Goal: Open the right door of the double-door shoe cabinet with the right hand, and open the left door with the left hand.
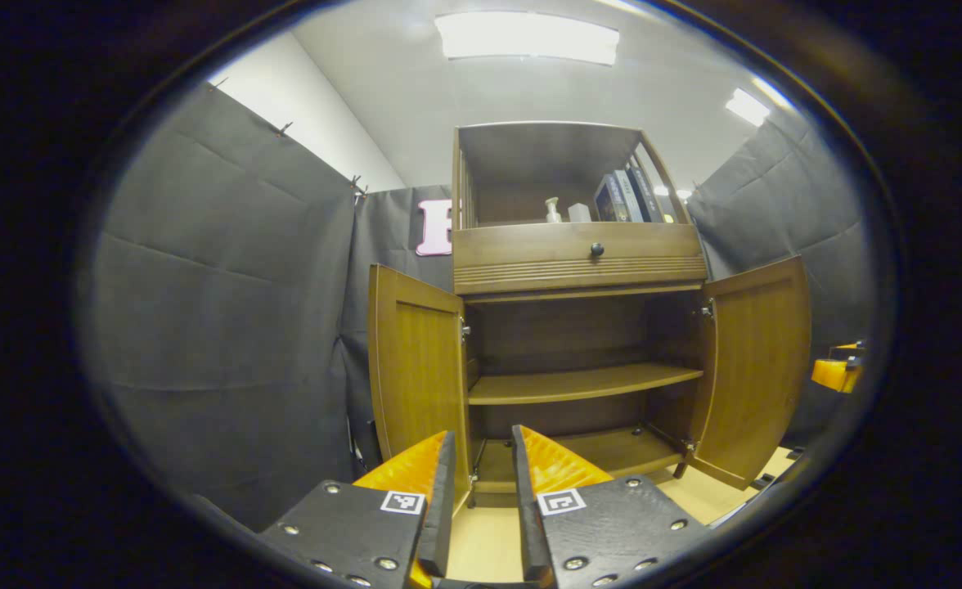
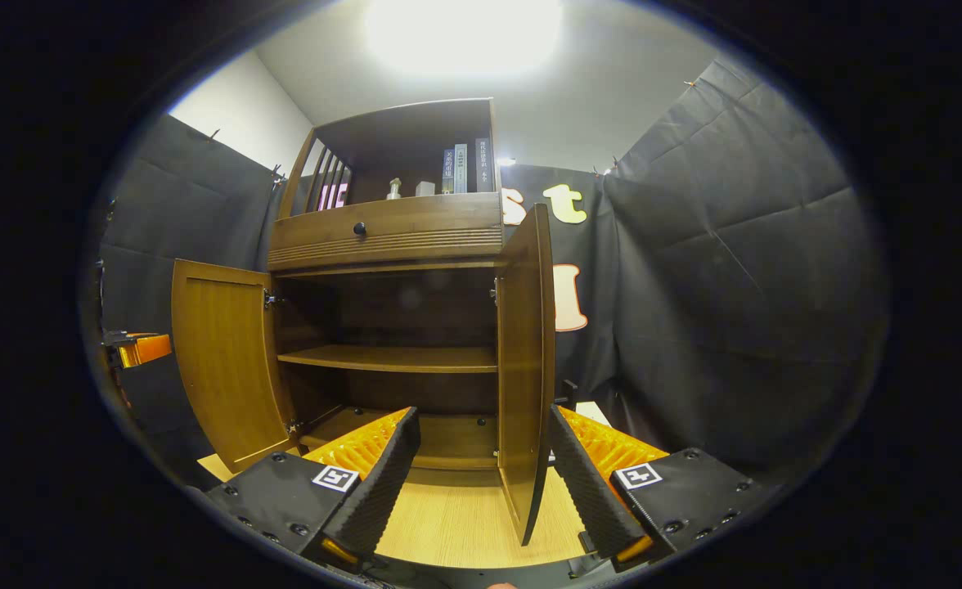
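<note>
Both brown wooden panelled doors of the shoe cabinet [image 1: 579, 270] stand swung out: the left door [image 1: 415, 376] just ahead of the left tool [image 1: 481, 491], the right door [image 2: 524, 368] edge-on between the right tool's [image 2: 481, 483] fingers, untouched. Both tools are apart and empty. Judged near complete; each should back straight out, clear of the thin door edges and smooth, bare curved shelves.

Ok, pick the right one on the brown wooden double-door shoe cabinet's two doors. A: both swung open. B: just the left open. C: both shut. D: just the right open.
A: the left door and the right door both stand swung out, baring the brown wooden shoe cabinet's middle shelf.
</note>
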The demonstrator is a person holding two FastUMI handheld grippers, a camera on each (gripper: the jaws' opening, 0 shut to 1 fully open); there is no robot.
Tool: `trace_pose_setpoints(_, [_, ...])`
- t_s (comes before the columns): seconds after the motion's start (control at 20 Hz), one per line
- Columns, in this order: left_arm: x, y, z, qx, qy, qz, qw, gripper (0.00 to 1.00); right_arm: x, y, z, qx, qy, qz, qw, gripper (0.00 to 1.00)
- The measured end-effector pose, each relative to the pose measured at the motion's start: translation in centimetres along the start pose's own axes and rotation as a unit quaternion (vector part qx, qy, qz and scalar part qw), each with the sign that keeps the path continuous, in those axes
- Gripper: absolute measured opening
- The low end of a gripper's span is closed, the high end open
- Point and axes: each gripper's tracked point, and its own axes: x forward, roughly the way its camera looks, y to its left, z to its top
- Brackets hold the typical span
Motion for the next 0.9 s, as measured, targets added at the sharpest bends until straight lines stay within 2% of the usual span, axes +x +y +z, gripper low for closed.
trace_pose_setpoints(0.3, [0.4,0.5,0.5,0.013,-0.012,0.004,1.000,0.92,0.7,0.2,0.7,0.000,-0.005,0.004,1.000,0.98])
trace_pose_setpoints(0.35, [0.5,0.4,0.5,0.013,-0.013,0.004,1.000,0.92,0.8,0.2,0.7,-0.001,-0.004,0.005,1.000,0.98])
trace_pose_setpoints(0.4, [0.4,0.4,0.5,0.012,-0.014,0.003,1.000,0.92,0.8,0.3,0.7,-0.001,-0.005,0.006,1.000,0.93])
trace_pose_setpoints(0.45, [0.5,0.4,0.6,0.013,-0.014,0.004,1.000,0.92,1.0,0.3,0.8,-0.001,-0.005,0.005,1.000,0.98])
trace_pose_setpoints(0.9, [0.8,1.0,0.6,0.025,-0.019,0.008,0.999,0.92,1.5,0.6,1.6,-0.010,-0.012,0.002,1.000,0.98])
